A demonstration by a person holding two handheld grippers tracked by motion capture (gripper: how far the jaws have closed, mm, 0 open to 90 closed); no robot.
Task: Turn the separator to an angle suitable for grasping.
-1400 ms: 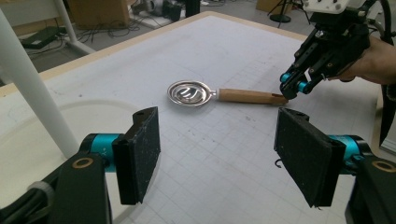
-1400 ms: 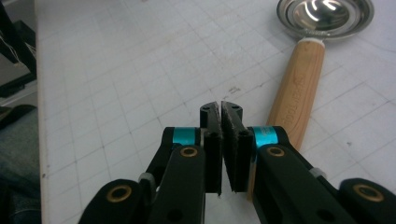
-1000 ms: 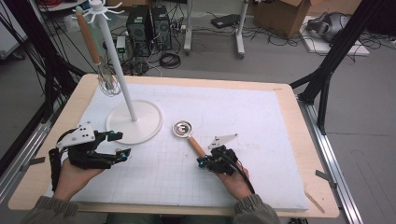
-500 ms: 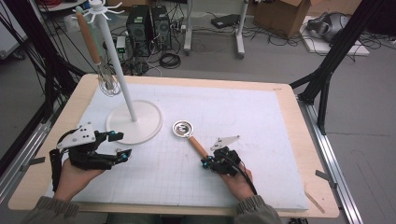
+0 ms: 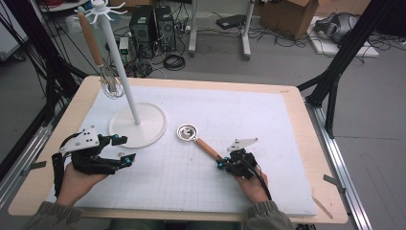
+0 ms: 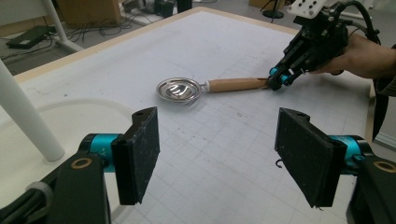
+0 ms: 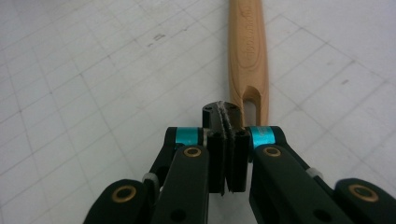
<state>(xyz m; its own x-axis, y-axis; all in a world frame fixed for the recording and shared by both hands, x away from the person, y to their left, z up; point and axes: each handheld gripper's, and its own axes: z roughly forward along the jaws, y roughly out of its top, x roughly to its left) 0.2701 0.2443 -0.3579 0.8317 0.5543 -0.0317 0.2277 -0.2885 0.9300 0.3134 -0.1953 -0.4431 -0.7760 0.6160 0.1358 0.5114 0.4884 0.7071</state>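
A: Since the earlier frame the right gripper (image 5: 223,164) has slid slightly down and right, and now sits at the butt end of the wooden-handled small metal strainer (image 5: 197,139) at centre frame; the strainer itself hasn't shifted.

B: Is it clamped on the handle?

A: No. In the right gripper view its jaws are pressed together on nothing, just left of the handle's slotted end (image 7: 251,100). The left gripper (image 5: 123,149), lower left in the high view, has its jaws wide apart and idle beside the white round-based hanging stand (image 5: 139,125), where a wire whisk with a wooden handle (image 5: 108,81) hangs.

B: So how should the pickup go?

A: I'd judge: spread the right jaws, centre them across the handle just above the slot, keep it level, then close firmly so the bowl doesn't tip
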